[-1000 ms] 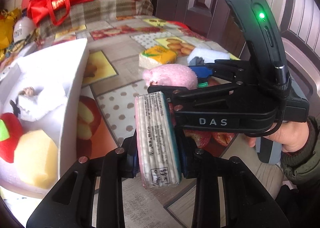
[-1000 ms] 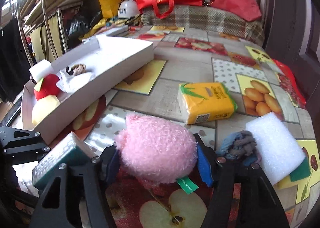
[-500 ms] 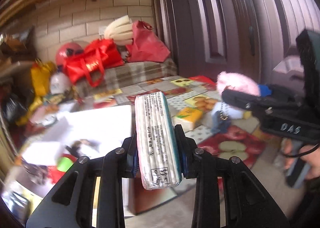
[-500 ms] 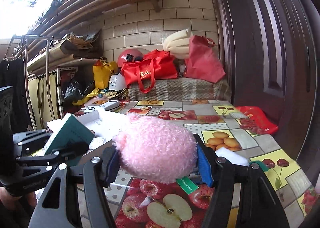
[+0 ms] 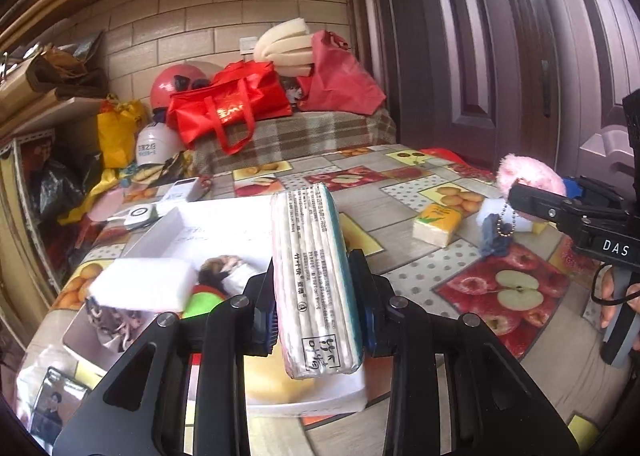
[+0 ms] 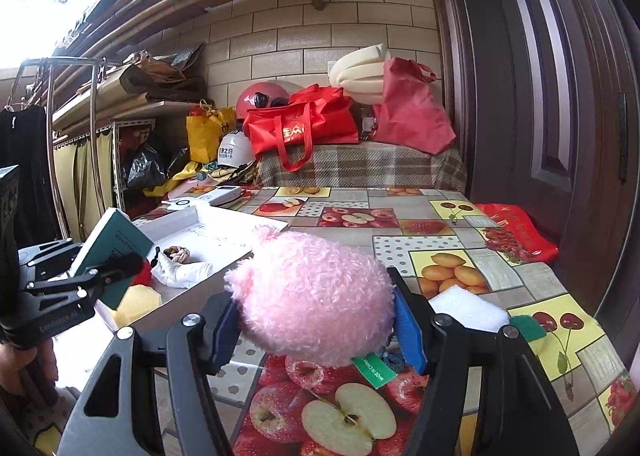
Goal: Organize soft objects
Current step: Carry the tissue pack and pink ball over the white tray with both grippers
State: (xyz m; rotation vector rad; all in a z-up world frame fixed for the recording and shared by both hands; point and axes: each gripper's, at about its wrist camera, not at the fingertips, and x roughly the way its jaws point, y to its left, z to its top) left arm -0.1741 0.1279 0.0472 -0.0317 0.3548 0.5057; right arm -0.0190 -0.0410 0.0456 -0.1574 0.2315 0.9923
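Observation:
My left gripper [image 5: 318, 330] is shut on a white and teal tissue pack [image 5: 316, 280], held upright above the near end of the white box [image 5: 224, 228]. The same pack [image 6: 114, 256] shows at the left of the right wrist view. My right gripper [image 6: 320, 320] is shut on a fluffy pink plush [image 6: 312, 296] with a green tag, lifted off the table to the right of the box [image 6: 224, 232]. The plush [image 5: 528, 180] trails a bead chain in the left wrist view. Inside the box lie a white sponge [image 5: 144, 286], a yellow piece [image 6: 138, 302] and a small white doll [image 6: 184, 268].
On the fruit-print tablecloth [image 5: 400, 216] lie a yellow tissue pack [image 5: 438, 224], a blue-grey knitted item [image 5: 494, 240] and a white sponge with green backing [image 6: 472, 306]. Red bags [image 6: 304, 128], helmets and a yellow bag crowd the far end. A dark door stands at the right.
Both grippers rose and tilted up from the table, carrying their loads. The left one with the tissue pack moved over the white box; the plush came off the table.

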